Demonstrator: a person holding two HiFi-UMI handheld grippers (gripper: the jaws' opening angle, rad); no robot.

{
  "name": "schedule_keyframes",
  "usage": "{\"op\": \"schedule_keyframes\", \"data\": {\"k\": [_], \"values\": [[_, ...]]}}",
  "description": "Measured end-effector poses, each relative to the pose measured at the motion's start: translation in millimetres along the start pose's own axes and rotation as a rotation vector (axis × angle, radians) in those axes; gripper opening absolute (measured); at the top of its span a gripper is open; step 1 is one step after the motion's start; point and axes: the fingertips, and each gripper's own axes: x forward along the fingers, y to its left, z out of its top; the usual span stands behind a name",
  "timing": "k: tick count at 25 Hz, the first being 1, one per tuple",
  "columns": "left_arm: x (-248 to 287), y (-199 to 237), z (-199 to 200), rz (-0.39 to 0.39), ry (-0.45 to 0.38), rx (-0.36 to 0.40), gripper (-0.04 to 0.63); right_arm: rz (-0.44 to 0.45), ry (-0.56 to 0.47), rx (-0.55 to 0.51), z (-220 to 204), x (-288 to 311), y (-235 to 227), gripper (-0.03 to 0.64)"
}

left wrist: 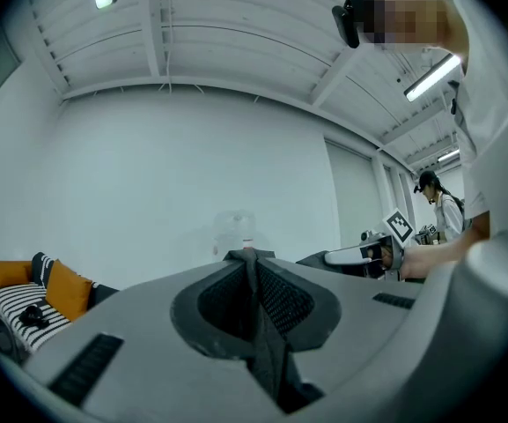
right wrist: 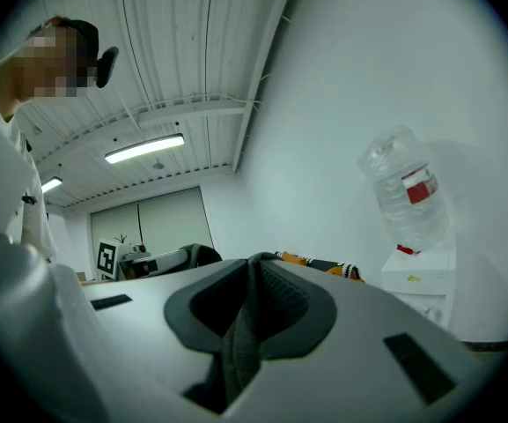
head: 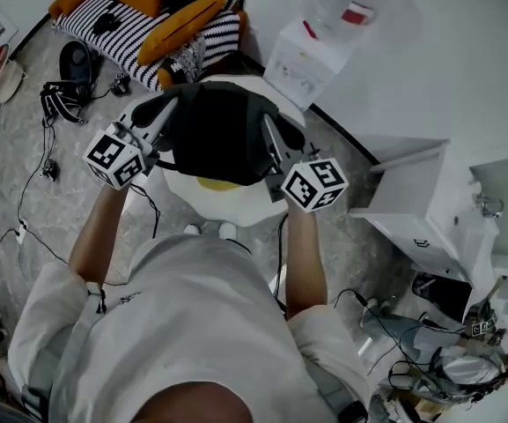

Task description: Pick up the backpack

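A black backpack hangs in the air in front of me, held at both sides. My left gripper is shut on a dark fabric strap at the bag's left edge. At the right edge my right gripper is shut on a second strap. In each gripper view the fabric runs pinched between the two jaws. Below the bag is a round white seat with a yellow patch on it. Both grippers point level, away from my body.
A striped sofa with orange cushions stands at the back left. A white water dispenser carries a clear bottle. White cabinets are on the right. Cables trail over the floor. Another person stands in the distance.
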Motion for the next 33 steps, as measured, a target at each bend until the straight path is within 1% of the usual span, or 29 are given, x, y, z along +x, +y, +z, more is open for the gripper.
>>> {"op": "schedule_keyframes", "data": {"k": [8,14,26,33], "values": [[3.1,-1.2,37.5,-0.013,-0.05,0.056,0.034,0.026,-0.034,-0.03,34.1,0.9,7.4,0.043],[0.1,-4.8,52.0,-0.015,-0.077,0.067,0.034,0.038,-0.057,-0.04,48.5,-2.8,13.6,0.043],[-6.6,-8.8,39.0,-0.016,-0.058,0.039,0.034,0.028,-0.033,-0.036,38.0,-6.1,16.1,0.043],[-10.4,-9.7,40.5,-0.02,-0.065,0.024,0.034,0.02,-0.032,-0.032,34.6,-7.0,20.8,0.043]]}}
